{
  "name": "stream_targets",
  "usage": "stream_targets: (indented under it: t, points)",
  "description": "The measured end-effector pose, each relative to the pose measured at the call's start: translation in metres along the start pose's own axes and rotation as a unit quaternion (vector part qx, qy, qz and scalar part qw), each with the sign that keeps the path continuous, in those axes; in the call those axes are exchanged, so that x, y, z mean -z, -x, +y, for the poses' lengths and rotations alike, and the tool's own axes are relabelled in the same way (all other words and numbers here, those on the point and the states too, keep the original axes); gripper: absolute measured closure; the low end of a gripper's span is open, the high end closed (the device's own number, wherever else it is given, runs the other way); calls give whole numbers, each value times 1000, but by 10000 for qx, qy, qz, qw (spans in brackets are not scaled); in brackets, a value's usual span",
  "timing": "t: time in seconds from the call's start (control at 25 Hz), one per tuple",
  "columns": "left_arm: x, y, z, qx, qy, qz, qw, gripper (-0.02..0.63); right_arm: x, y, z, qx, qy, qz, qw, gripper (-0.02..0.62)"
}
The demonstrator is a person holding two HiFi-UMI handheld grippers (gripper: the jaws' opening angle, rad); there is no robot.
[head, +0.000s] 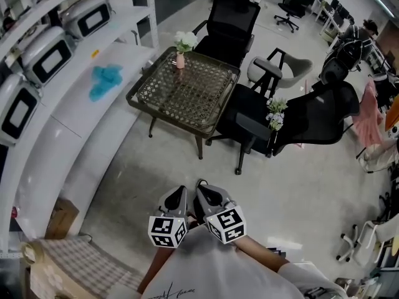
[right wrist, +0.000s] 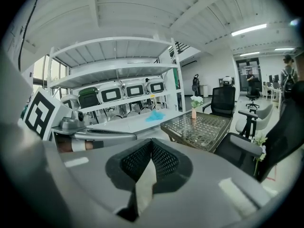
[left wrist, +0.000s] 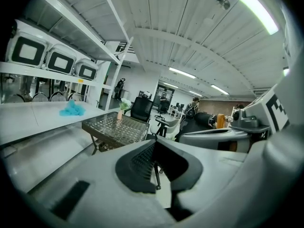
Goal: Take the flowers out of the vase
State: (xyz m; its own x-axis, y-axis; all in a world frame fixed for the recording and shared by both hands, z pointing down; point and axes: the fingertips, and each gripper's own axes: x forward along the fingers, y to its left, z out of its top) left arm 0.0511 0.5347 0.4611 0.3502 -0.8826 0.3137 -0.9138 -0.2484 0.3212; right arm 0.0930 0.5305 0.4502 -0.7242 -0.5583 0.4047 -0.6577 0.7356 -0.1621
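A small pink vase [head: 180, 60] holding white flowers [head: 185, 40] stands at the far edge of a woven, glass-topped table [head: 187, 91]. Both grippers hang low and close to my body, well short of the table. The left gripper [head: 180, 192] is shut with nothing in it, and so is the right gripper [head: 203, 185] beside it. The left gripper view has its closed jaws [left wrist: 153, 145] below the distant vase [left wrist: 119, 114] and flowers [left wrist: 124, 104]. From the right gripper [right wrist: 151, 144], the vase [right wrist: 194, 113] and flowers [right wrist: 196, 101] stand on the table [right wrist: 199, 127] ahead to the right.
Black office chairs [head: 234, 17] stand behind and right of the table; a second bunch of white flowers [head: 275, 113] lies on one. A white shelf rack with machines and a blue cloth [head: 106, 80] runs along the left. A cardboard box [head: 59, 220] sits by my left.
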Motion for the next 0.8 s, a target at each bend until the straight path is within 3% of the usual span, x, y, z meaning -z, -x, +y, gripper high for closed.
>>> stream_targets:
  t: [0.44, 0.8]
  points:
    - [-16, -25, 28, -111, 63, 16, 9999, 606, -16, -37, -16, -93, 2, 23, 10000, 588]
    - [-48, -77, 56, -100, 112, 73, 9999, 606, -47, -85, -59, -106, -110, -81, 9999, 588]
